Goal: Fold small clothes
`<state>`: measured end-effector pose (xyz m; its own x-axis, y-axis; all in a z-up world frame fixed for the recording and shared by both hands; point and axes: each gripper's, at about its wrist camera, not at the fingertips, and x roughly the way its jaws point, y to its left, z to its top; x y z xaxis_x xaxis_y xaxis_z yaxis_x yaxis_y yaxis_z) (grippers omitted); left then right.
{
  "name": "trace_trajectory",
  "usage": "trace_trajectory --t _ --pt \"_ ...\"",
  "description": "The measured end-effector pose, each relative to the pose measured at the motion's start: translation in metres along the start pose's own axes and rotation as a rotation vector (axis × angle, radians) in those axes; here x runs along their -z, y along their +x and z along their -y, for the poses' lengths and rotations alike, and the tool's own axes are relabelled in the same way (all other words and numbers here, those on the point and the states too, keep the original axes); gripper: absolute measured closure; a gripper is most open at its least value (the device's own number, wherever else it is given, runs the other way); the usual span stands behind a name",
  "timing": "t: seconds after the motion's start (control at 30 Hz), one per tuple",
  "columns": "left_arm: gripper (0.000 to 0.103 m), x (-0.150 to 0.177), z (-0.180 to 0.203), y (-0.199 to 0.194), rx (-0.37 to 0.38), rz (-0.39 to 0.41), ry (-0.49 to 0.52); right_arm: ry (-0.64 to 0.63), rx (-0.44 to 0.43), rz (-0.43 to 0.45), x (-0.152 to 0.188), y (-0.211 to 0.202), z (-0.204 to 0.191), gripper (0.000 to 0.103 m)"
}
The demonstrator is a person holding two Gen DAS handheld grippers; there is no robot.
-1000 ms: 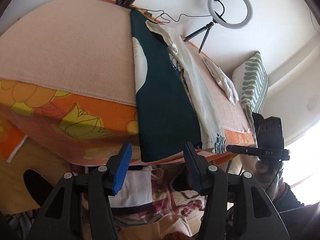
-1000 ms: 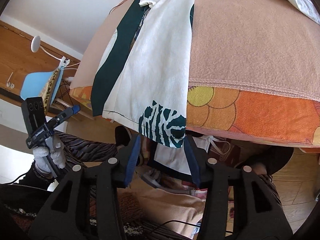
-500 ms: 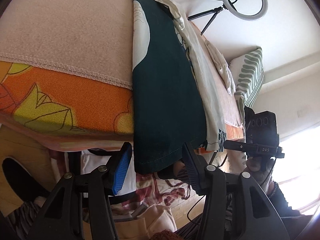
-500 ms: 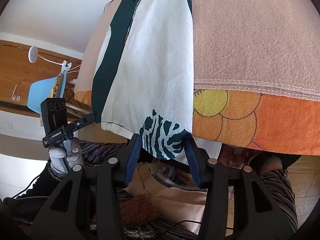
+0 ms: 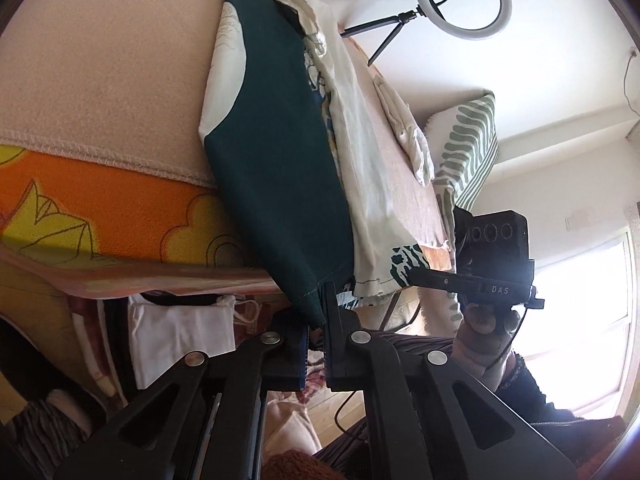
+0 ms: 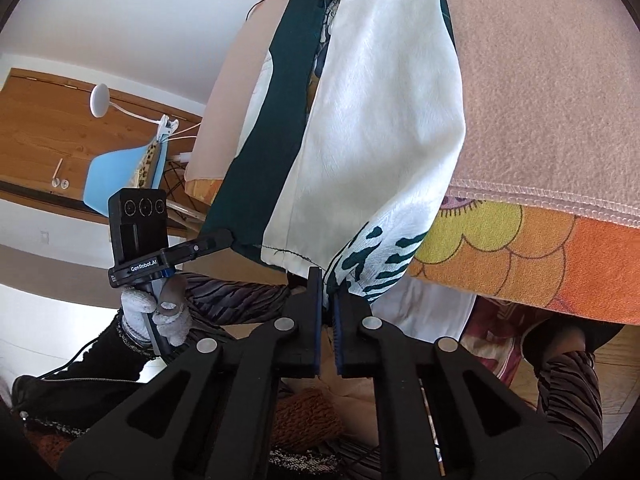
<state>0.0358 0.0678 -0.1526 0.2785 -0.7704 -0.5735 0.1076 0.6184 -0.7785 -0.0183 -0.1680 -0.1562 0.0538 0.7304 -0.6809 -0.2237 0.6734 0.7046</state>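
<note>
A small garment lies along the pink blanket and hangs over the table's front edge. One half is dark green (image 5: 276, 160) and the other half is white with a green zebra print (image 6: 380, 120). My left gripper (image 5: 316, 320) is shut on the green hem corner. My right gripper (image 6: 328, 300) is shut on the printed white hem corner (image 6: 372, 272). Each gripper also shows in the other's view: the right one (image 5: 416, 278) and the left one (image 6: 224, 238).
The pink blanket (image 5: 104, 64) lies over an orange floral cloth (image 6: 540, 248). A crumpled white garment (image 5: 408, 132) lies further back, next to a striped green pillow (image 5: 468, 140). A ring light (image 5: 464, 0) stands at the far end. A blue chair (image 6: 120, 172) stands to the left.
Both grippers moved in to the hanging hem and closed on it, the left on the green corner, the right on the printed white corner.
</note>
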Motion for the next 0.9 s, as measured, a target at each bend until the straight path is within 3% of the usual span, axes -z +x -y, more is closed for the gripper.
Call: trace_trajectory --t 0.43,0.57,0.73,0.77,0.9 --pt "0.101 -0.029 0.014 -0.017 0.013 0.072 0.035 -0.033 0.014 0.103 -0.016 -0.034 -0.014 0.1" --pt "0.101 -0.031 0.013 -0.015 0.019 0.047 0.042 -0.053 -0.003 0.05 -0.015 -0.035 -0.016 0.099" --pt "0.101 -0.011 0.0 -0.007 0.003 -0.029 0.04 -0.053 0.067 -0.036 0.009 -0.026 -0.005 0.098" --pt "0.101 -0.008 -0.006 -0.005 -0.01 -0.043 0.028 -0.045 0.081 -0.047 0.011 -0.025 0.0 0.095" --pt "0.089 -0.001 -0.022 0.001 -0.082 -0.104 -0.01 0.018 0.114 -0.062 0.009 -0.025 0.023 0.061"
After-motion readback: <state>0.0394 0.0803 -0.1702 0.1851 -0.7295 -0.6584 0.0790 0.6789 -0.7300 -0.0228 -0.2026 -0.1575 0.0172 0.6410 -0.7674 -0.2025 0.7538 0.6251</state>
